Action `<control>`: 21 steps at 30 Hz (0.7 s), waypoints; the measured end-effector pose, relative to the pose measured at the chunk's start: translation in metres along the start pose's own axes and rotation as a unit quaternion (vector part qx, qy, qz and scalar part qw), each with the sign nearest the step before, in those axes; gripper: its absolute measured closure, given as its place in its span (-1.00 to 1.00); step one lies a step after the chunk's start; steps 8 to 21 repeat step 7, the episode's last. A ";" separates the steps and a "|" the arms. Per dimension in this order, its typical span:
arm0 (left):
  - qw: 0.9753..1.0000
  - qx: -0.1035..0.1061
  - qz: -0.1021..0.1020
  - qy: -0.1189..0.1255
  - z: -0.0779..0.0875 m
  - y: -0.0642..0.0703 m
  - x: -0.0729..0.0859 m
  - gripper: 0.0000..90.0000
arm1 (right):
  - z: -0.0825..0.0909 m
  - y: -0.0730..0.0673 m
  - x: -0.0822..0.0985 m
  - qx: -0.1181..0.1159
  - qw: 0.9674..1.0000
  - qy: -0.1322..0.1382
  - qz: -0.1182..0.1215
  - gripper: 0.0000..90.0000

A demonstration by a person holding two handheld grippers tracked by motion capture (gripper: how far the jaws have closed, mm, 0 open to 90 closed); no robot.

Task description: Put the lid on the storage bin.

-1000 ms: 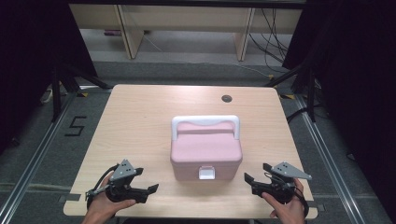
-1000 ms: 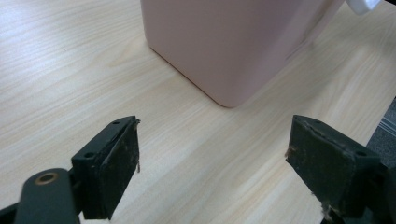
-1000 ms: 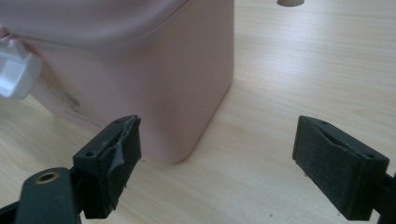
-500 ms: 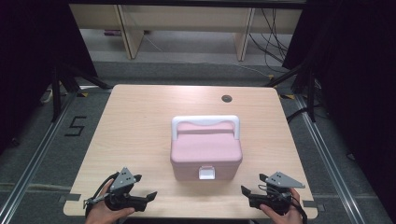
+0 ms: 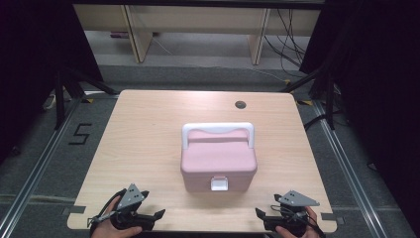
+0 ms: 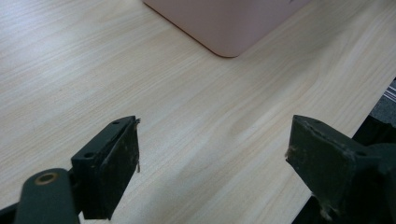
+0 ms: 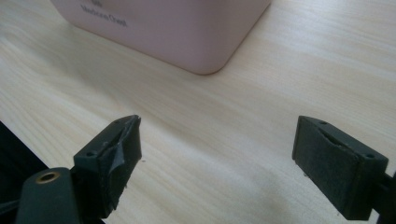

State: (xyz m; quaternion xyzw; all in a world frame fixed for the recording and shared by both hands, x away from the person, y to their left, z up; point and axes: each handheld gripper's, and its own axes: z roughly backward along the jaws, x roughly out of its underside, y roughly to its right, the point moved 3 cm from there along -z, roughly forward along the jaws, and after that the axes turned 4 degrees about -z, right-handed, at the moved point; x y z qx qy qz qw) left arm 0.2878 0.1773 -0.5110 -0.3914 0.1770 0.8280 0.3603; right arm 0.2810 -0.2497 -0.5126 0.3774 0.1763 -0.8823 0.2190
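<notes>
The pink plastic box with a white handle point(image 5: 218, 158) sits closed mid-worktop point(image 5: 148, 129). The left gripper point(image 5: 157, 215) and right gripper point(image 5: 259, 214) rest at the near edge, jaws spread, empty.

Our left gripper point(image 5: 159, 214) is black, topped at its 12 o'clock side by a grey three-cornered plate dotted with small fasteners, and a thin cable loops off toward 9 o'clock. Our right gripper point(image 5: 259, 214) is built the same, with tangled wires under its plate. In the gripper views our jaws are matte black blocks with worn, frayed pads point(image 6: 127, 161), small screw holes and a brass-ringed pivot at 7 o'clock. Our hands look bare, though little shows.
</notes>
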 end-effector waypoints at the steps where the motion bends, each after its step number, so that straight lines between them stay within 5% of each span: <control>1: 1.000 0.001 0.003 0.004 -0.001 0.001 0.000 -0.64 | 0.000 -0.001 0.001 0.002 1.000 -0.001 -0.004 -0.63; 4: 1.000 0.001 0.006 0.002 -0.002 0.001 0.001 -0.64 | -0.001 -0.002 0.001 -0.003 1.000 -0.009 -0.002 -0.63; 5: 1.000 -0.004 -0.009 -0.003 -0.002 -0.001 0.001 -0.64 | -0.001 -0.001 0.001 -0.002 1.000 -0.009 0.001 -0.63; 7: 1.000 -0.002 0.004 -0.001 -0.003 0.000 0.001 -0.64 | -0.003 0.000 0.001 -0.007 1.000 -0.010 0.005 -0.63; 21: 1.000 -0.002 0.004 -0.001 -0.003 0.000 0.001 -0.64 | -0.003 0.000 0.001 -0.007 1.000 -0.010 0.005 -0.63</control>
